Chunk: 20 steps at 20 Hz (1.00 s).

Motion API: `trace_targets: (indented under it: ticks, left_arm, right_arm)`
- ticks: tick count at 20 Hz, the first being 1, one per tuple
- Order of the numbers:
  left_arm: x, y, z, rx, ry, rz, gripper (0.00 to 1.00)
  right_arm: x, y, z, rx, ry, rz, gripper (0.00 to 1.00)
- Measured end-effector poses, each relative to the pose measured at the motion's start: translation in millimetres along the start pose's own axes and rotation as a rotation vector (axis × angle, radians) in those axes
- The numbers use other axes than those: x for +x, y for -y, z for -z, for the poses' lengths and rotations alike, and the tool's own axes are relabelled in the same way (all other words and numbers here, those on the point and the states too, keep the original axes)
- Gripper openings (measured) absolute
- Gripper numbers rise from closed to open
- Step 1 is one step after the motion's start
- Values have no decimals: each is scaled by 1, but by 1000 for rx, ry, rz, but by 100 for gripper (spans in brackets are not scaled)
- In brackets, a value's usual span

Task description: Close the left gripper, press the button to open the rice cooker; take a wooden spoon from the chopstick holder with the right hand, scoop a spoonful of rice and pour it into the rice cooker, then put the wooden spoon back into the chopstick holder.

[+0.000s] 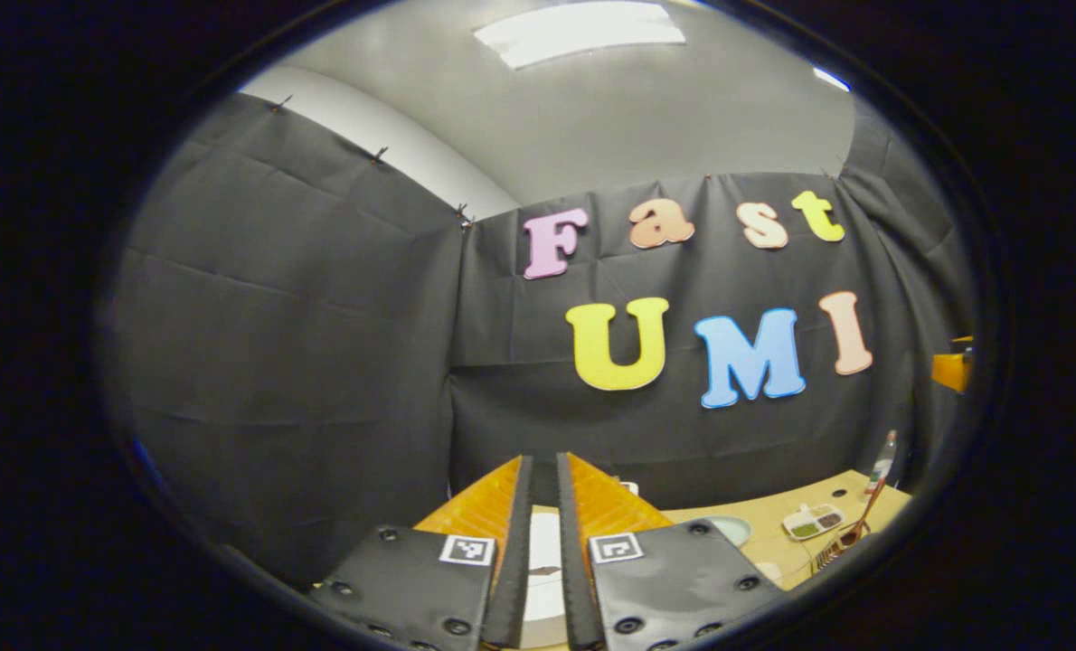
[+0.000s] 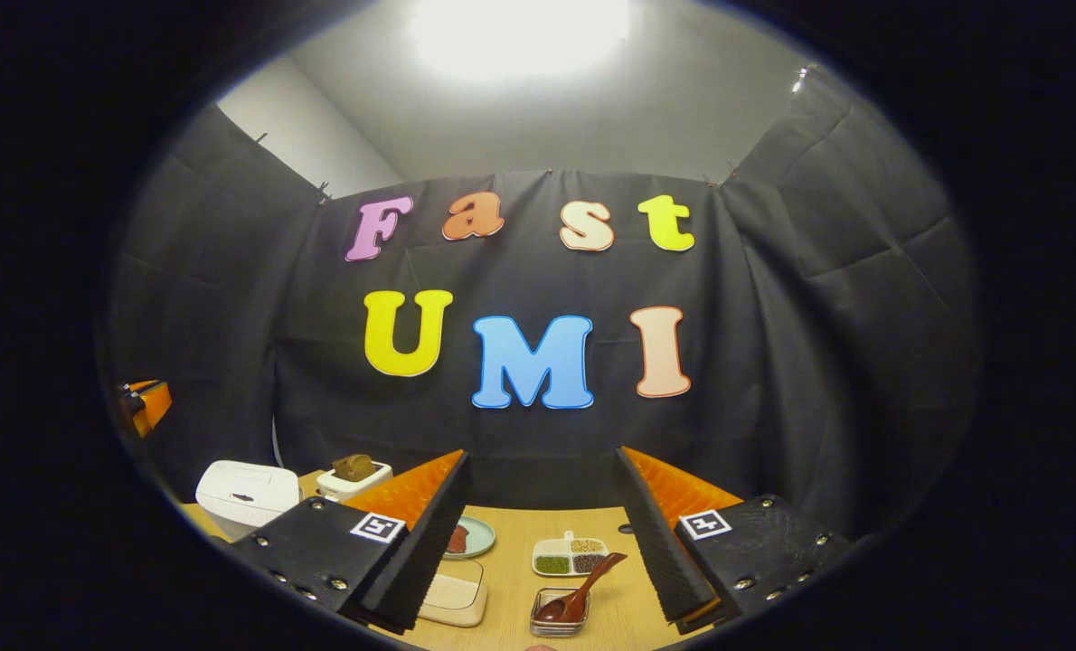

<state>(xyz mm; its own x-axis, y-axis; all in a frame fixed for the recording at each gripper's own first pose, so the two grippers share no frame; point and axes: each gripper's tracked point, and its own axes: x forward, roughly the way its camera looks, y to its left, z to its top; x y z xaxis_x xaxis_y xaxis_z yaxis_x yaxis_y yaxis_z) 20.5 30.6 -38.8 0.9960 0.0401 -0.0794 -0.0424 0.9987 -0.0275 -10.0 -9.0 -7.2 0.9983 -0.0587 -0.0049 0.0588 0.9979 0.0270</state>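
The white rice cooker (image 2: pixel 244 495) stands lid down at the table's left; in the left gripper view its white top (image 1: pixel 542 556) shows through the slit between my fingers. My left gripper (image 1: pixel 544 459) is shut, its fingers nearly touching, with nothing held. A dark wooden spoon (image 2: pixel 583 586) leans in a small wire chopstick holder (image 2: pixel 558 617); the spoon (image 1: pixel 863 515) and the chopstick holder (image 1: pixel 835 548) also appear at the far right in the left gripper view. My right gripper (image 2: pixel 542 454) hangs open above the table, behind the spoon, with nothing between its fingers. A divided dish of grains (image 2: pixel 572 556) sits just behind the holder.
A green plate (image 2: pixel 471 535), a lidded white box (image 2: pixel 452 592) and a white box with a brown lump (image 2: pixel 354 475) stand on the wooden table (image 2: pixel 502 579). A bottle (image 1: pixel 882 461) stands at the far right. Black cloth walls close in the back and sides.
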Motion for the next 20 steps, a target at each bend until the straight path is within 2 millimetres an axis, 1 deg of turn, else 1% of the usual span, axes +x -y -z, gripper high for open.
trace_targets:
  ticks: [1, 2, 3, 4, 6, 7, 8, 9, 10, 12, 14, 17, 19, 20]
  left_arm:
    - [5, -2, 8, -11, -19, -5, 19]
    - [11, -4, 12, -28, -33, -4, 13]
    - [19, -12, 21, -41, -46, -22, 11]
    - [25, -13, 27, -58, -69, -10, 11]
    - [35, -13, 46, -88, -112, 22, 11]
    - [43, -13, 61, -93, -145, 34, 8]
    - [50, -13, 78, -94, -183, 42, 8]
    - [57, -15, 93, -90, -210, 42, 11]
    - [61, -17, 105, -83, -232, 41, 9]
    - [69, -17, 132, -61, -274, 47, 8]
    - [75, -12, 158, -41, -320, 66, 8]
    - [82, -11, 197, -8, -390, 74, 8]
    - [90, -4, 216, 0, -438, 87, 9]
    - [91, -2, 223, 5, -458, 92, 11]
  right_arm:
    - [-2, 2, 0, -4, -1, 8, 95]
    - [-3, 4, 0, -7, -1, 16, 95]
    - [-5, 6, 0, -9, -2, 24, 95]
    - [-7, 8, 0, -10, -2, 34, 95]
    - [-9, 11, -1, -10, -3, 52, 95]
    - [-11, 12, 0, -12, -6, 59, 95]
    - [-12, 13, 0, -16, -8, 67, 95]
    - [-13, 14, 1, -19, -9, 74, 95]
    - [-15, 14, 0, -22, -10, 81, 95]
    - [-17, 16, 1, -30, -14, 95, 95]
    - [-21, 19, 3, -40, -23, 109, 95]
    - [-25, 23, 5, -41, -36, 131, 95]
    - [-26, 25, 4, -42, -35, 144, 95]
    - [-27, 26, 4, -47, -36, 148, 95]
